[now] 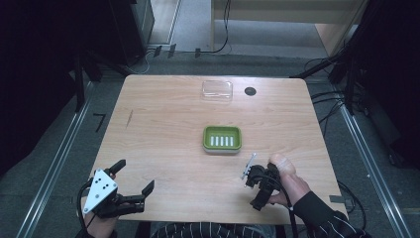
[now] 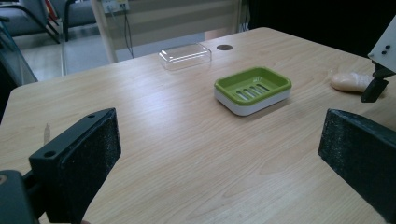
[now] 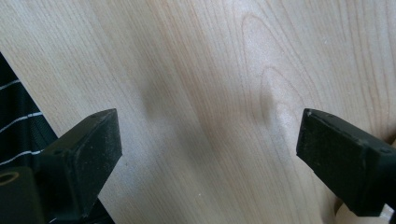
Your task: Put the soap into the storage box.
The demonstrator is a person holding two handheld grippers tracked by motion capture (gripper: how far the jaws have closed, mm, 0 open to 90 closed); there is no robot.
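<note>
1. Green soap dish point(image 1: 222, 138): at the centre of the wooden table point(image 1: 163, 124). Rectangular with rounded corners, long axis running left to right across the table in the high view. Green upper tray with five pale drain slots side by side, seated on a white base point(image 2: 252, 105). Empty, upright.
2. Clear plastic lid point(image 1: 217, 90): near the far edge of the table, well apart from the soap dish, directly beyond it. Rounded rectangle, long axis also left to right. Transparent, lying flat.
3. Soap bar point(image 2: 351, 81): pale peach, oval, lying on the table to the right of the dish, just beside the right gripper point(image 1: 257, 186).
4. Dark round grommet point(image 1: 250, 91): set in the table top, just right of the lid.
5. Left gripper point(image 1: 133, 177): at the near left corner, grey three-cornered plate on top, jaws spread wide, holding nothing, pointed toward the dish.
6. Right gripper: at the near right, held in a hand point(image 1: 292, 183) with dark sleeve; jaws spread wide over bare wood in the right gripper view, nothing between them.
</note>
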